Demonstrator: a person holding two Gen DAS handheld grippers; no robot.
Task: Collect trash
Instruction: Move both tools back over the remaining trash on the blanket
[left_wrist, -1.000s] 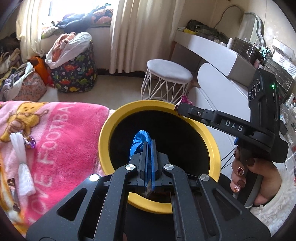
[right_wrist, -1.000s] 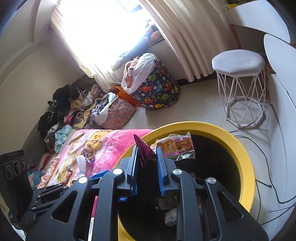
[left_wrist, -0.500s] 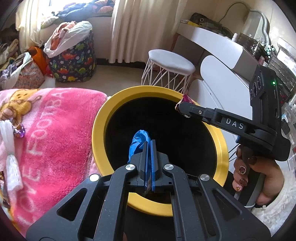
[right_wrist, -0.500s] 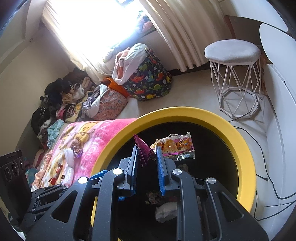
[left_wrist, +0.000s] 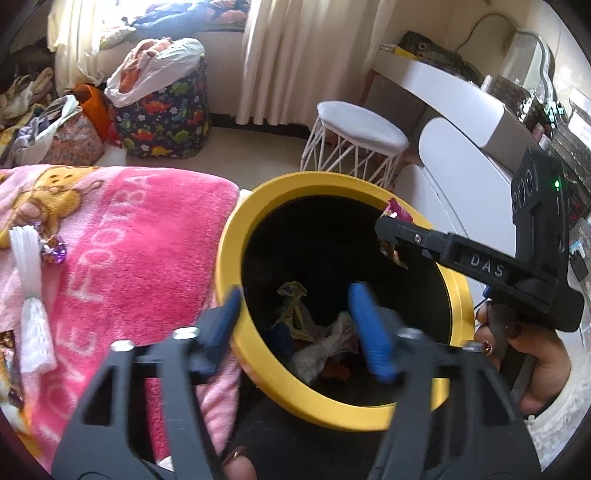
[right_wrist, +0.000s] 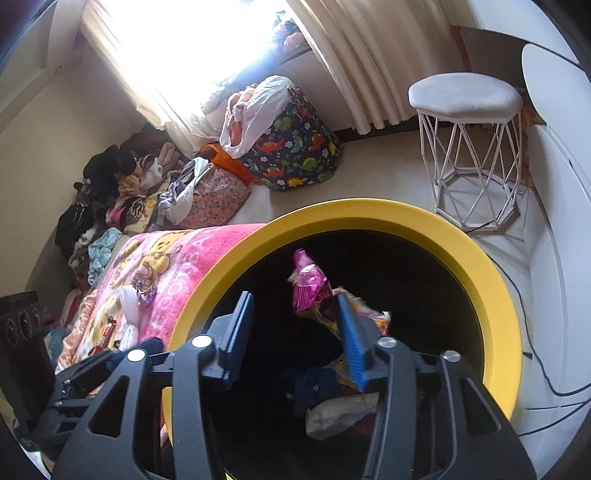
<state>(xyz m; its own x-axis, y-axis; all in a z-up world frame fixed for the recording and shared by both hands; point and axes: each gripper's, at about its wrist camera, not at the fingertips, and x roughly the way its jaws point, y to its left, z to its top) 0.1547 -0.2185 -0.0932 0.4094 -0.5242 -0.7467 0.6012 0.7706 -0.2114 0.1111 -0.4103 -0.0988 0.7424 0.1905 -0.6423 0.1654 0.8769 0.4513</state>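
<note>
A black bin with a yellow rim (left_wrist: 236, 236) (right_wrist: 443, 229) stands beside the bed, with several wrappers and crumpled scraps (left_wrist: 317, 343) at its bottom. My left gripper (left_wrist: 295, 317) is open and empty over the bin's near rim. My right gripper (right_wrist: 295, 325) is open over the bin mouth; a pink foil wrapper (right_wrist: 308, 284) and an orange snack packet (right_wrist: 373, 317) hang loose against its right finger. The right gripper also shows in the left wrist view (left_wrist: 391, 229) with the pink wrapper (left_wrist: 397, 210) at its tip.
A pink blanket (left_wrist: 110, 251) covers the bed left of the bin, with a white tassel (left_wrist: 29, 295) and a purple foil wrapper (left_wrist: 53, 247) on it. A white wire stool (left_wrist: 358, 147), a dinosaur-print bag (left_wrist: 162, 118) and a white desk (left_wrist: 461, 103) stand beyond.
Both grippers have opened. The blue scrap has left my left gripper and is no longer between its fingers. The pink wrapper is released from the right gripper's grip.
</note>
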